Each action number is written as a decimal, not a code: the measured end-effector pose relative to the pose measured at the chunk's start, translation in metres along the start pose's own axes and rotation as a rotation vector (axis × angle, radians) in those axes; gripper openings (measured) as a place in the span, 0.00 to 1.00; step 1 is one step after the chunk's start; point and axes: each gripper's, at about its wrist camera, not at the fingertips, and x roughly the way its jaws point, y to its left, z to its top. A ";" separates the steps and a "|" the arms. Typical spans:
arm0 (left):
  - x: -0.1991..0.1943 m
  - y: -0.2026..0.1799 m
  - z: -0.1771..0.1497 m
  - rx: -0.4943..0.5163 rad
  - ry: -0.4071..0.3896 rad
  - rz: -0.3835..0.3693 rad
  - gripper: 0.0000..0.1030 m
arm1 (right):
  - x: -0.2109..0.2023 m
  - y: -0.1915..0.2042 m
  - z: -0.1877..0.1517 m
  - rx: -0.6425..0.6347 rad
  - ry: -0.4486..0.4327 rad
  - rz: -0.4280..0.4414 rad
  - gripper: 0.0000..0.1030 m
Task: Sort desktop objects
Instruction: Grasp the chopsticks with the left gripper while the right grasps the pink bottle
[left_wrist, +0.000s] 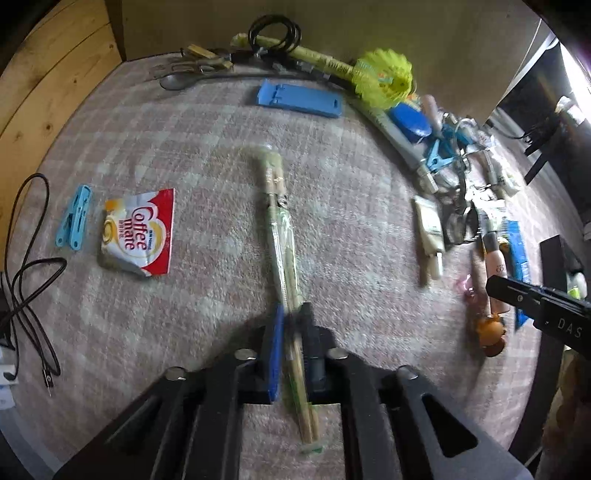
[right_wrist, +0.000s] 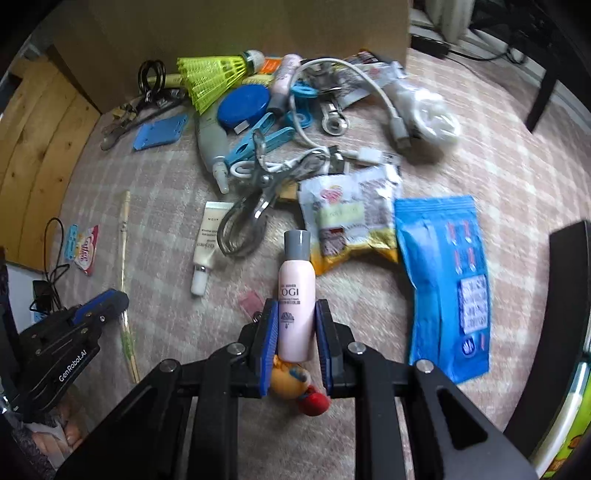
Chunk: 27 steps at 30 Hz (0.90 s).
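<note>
Pink plaid cloth (left_wrist: 177, 140) on desk; wood panel (left_wrist: 55, 85) behind.

A pink checked cloth (left_wrist: 207, 122) is spread under everything. Wrapped chopsticks (left_wrist: 282, 225) are laid between the left fingers, a coffee creamer sachet (left_wrist: 138, 232) and blue clip (left_wrist: 74, 218) to their left. A pink bottle (right_wrist: 295, 295) is laid between the right fingers, a blue pouch (right_wrist: 443, 280) to their right.
</note>
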 end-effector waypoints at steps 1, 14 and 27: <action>-0.004 0.000 -0.003 0.000 -0.006 -0.009 0.00 | -0.004 -0.003 -0.003 0.006 -0.015 0.010 0.19; -0.027 0.011 0.002 -0.033 -0.058 -0.071 0.00 | -0.066 -0.038 -0.065 0.157 -0.191 0.099 0.19; -0.041 -0.028 0.008 0.039 -0.109 -0.118 0.00 | -0.106 -0.068 -0.109 0.220 -0.279 0.105 0.19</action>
